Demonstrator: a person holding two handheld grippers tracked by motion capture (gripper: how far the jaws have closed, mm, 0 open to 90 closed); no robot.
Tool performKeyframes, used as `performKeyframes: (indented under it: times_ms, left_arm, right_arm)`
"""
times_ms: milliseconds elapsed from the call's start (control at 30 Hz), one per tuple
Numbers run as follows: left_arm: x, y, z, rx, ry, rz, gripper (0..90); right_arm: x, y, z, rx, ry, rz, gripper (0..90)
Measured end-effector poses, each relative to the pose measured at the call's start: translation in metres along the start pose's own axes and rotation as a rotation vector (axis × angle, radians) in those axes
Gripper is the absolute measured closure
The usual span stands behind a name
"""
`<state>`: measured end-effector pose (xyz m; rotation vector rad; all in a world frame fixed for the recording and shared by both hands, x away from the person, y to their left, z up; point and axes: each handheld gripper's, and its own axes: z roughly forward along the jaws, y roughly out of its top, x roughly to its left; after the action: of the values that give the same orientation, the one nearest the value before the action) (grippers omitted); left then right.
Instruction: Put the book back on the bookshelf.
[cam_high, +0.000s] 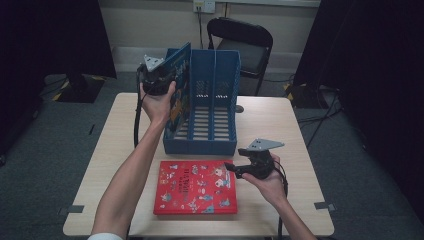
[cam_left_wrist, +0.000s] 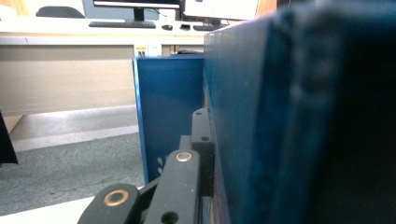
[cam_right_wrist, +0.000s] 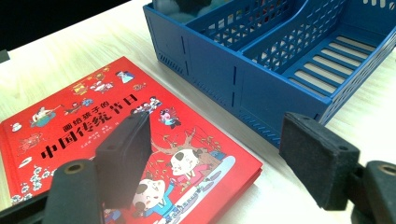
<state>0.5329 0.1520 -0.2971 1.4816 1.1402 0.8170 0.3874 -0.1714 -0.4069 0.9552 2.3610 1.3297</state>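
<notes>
Blue against a pale wooden table (cam_high: 295, 130): the left gripper (cam_high: 156, 80) is clamped on a blue book (cam_high: 180, 85), held upright and slightly tilted in the leftmost slot of a blue plastic file rack (cam_high: 212, 142) with three compartments. In the left gripper view, the book's cover (cam_left_wrist: 252, 130) presses against the black jaw. The right gripper (cam_high: 235, 169), jaws spread wide and holding nothing, hovers over the right edge of a red picture book (cam_high: 195, 187) lying flat just in front of the rack. A black chair (cam_high: 245, 42) stands beyond the table.
</notes>
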Motion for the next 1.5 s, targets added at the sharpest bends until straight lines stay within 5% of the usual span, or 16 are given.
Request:
performKeyframes:
  times_ms: [300,567,967,1133,1333,1500]
  left_arm:
    - [0.000,-0.017,-0.016,-0.016,-0.019,0.015,82.6]
    - [0.006,-0.024,-0.028,0.022,-0.033,0.025,81.7]
    - [0.013,-0.014,-0.037,0.098,-0.091,0.025,67.1]
    - [0.017,-0.007,-0.039,0.101,-0.142,-0.019,62.7]
    - [0.019,-0.003,-0.038,0.130,-0.120,0.014,60.0]
    - [0.021,-0.001,-0.039,0.153,-0.065,0.077,69.6]
  right_arm:
    - [0.001,-0.002,0.005,0.016,0.006,-0.005,24.8]
    - [0.002,-0.003,0.005,0.023,0.004,-0.003,24.7]
    - [0.003,-0.003,0.011,0.056,0.016,-0.006,24.4]
    - [0.004,-0.003,0.010,0.057,0.015,-0.011,24.4]
    - [0.004,-0.003,0.010,0.062,0.021,-0.013,24.2]
    - [0.004,-0.003,0.011,0.065,0.025,-0.013,24.2]
